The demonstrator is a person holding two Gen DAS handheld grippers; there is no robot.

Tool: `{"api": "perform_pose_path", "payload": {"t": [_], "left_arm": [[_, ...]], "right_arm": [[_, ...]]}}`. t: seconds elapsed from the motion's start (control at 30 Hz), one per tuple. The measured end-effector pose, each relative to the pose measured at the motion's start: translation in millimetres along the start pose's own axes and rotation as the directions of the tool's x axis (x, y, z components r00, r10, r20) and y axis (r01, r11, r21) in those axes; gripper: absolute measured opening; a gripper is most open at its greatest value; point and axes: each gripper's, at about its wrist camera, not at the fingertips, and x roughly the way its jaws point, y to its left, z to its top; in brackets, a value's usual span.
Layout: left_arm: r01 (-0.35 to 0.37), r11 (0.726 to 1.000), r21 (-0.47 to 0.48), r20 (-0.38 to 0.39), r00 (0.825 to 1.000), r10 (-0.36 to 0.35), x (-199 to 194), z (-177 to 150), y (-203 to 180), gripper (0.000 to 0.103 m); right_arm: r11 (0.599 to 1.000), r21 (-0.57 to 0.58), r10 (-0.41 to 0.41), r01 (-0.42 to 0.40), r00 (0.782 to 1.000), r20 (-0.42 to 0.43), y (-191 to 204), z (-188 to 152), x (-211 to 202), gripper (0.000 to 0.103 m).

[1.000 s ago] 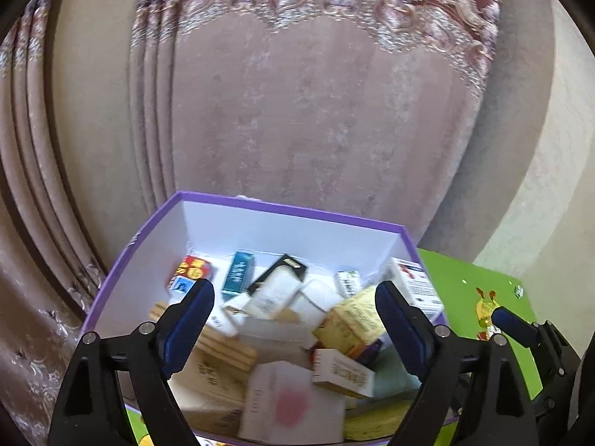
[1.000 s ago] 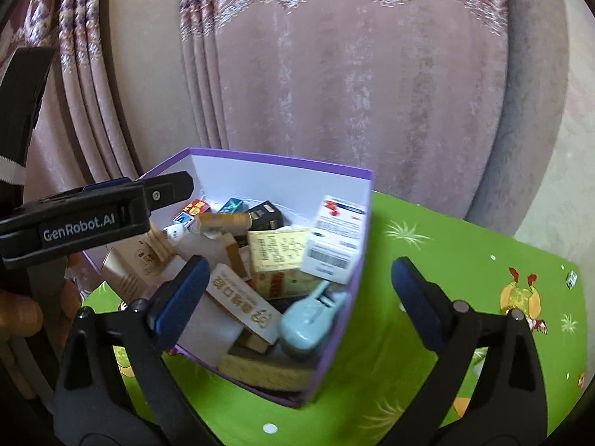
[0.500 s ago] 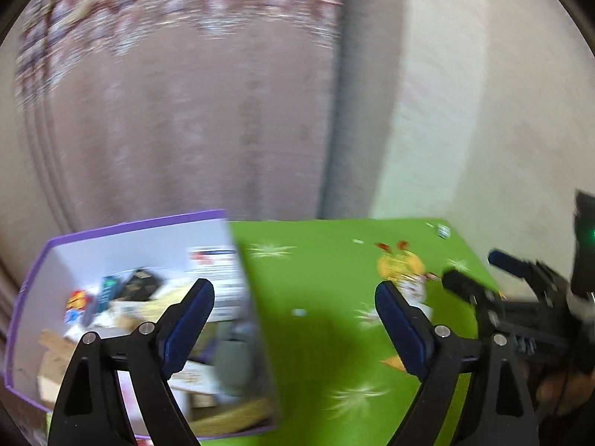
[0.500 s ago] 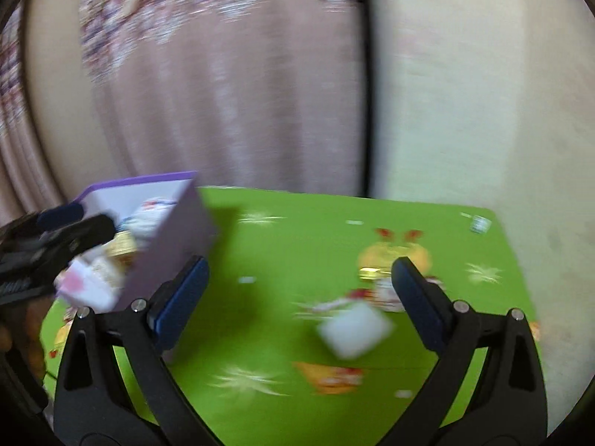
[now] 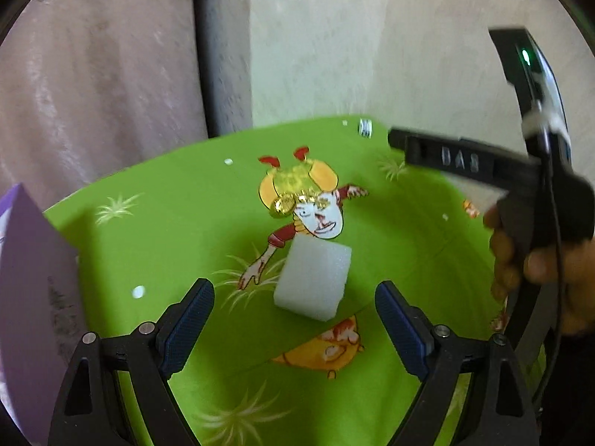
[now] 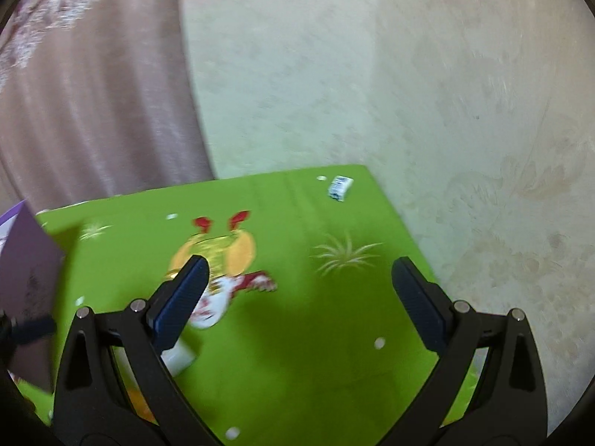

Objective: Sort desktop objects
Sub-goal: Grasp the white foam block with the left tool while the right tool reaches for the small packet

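Note:
A white foam block (image 5: 314, 278) lies on the green cartoon tablecloth (image 5: 178, 230), just ahead of and between the fingers of my left gripper (image 5: 293, 329), which is open and empty. In the right wrist view the block (image 6: 178, 360) shows partly behind the left finger. My right gripper (image 6: 299, 304) is open and empty above the cloth; it also shows at the right of the left wrist view (image 5: 465, 160). A small white and blue box (image 6: 340, 187) lies at the cloth's far corner. The purple box's side wall (image 5: 33, 297) stands at the left.
The purple box wall also shows at the left of the right wrist view (image 6: 26, 282). A curtain (image 6: 93, 93) and a pale wall (image 6: 409, 74) stand behind the table. The cloth's right edge (image 6: 409, 234) drops off near the wall.
Both grippers swung right, away from the purple box full of small packages, toward the open green cloth. The white foam block now lies in front of the left gripper.

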Motion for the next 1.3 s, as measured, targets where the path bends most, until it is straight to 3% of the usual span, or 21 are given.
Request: {"api": "perform_pose_path", "payload": {"t": [0.23, 0.47, 0.57, 0.6, 0.8, 0.87, 1.0, 1.03, 1.3], "left_arm": [[0.004, 1.0, 0.031, -0.056, 0.998, -0.002, 36.3, 8.6, -1.3, 0.088], [0.008, 0.999, 0.046, -0.089, 0.996, -0.004, 57.3, 12.2, 0.7, 0.068], [0.022, 0.999, 0.038, -0.099, 0.995, -0.018, 64.2, 11.2, 2.6, 0.052], [0.013, 0.999, 0.044, -0.09, 0.996, -0.009, 63.2, 10.9, 2.2, 0.047], [0.03, 0.999, 0.024, -0.082, 0.996, -0.028, 61.3, 10.8, 5.1, 0.047], [0.031, 0.999, 0.019, -0.062, 0.998, -0.03, 52.9, 11.9, 5.8, 0.047], [0.025, 1.0, 0.005, -0.014, 1.0, -0.025, 30.9, 15.1, 9.0, 0.047], [0.026, 1.0, -0.002, -0.001, 1.0, -0.026, 24.8, 15.9, 10.9, 0.047], [0.029, 0.998, -0.052, 0.078, 0.997, -0.025, -19.2, 14.4, 24.8, 0.047]], "right_arm": [[0.999, 0.022, -0.044, 0.044, 0.999, -0.027, -9.5, 17.6, 44.6, 0.098], [0.995, 0.058, -0.071, 0.076, 0.994, -0.079, -15.0, 33.1, 94.4, 0.09], [0.993, 0.065, -0.09, 0.097, 0.99, -0.109, -18.5, 37.5, 114.8, 0.085], [0.993, 0.072, -0.086, 0.096, 0.988, -0.125, -20.5, 38.8, 121.8, 0.081], [0.992, 0.094, -0.064, 0.081, 0.984, -0.167, -27.1, 45.2, 145.0, 0.064], [0.993, 0.085, -0.07, 0.085, 0.983, -0.167, -27.6, 47.9, 147.2, 0.049], [0.993, 0.075, -0.072, 0.086, 0.983, -0.167, -35.4, 50.5, 147.5, 0.01], [0.994, 0.084, -0.057, 0.072, 0.984, -0.168, -39.3, 50.0, 146.4, 0.006], [0.992, 0.119, 0.062, -0.046, 0.989, -0.137, -52.4, 34.4, 115.0, 0.0]]}}
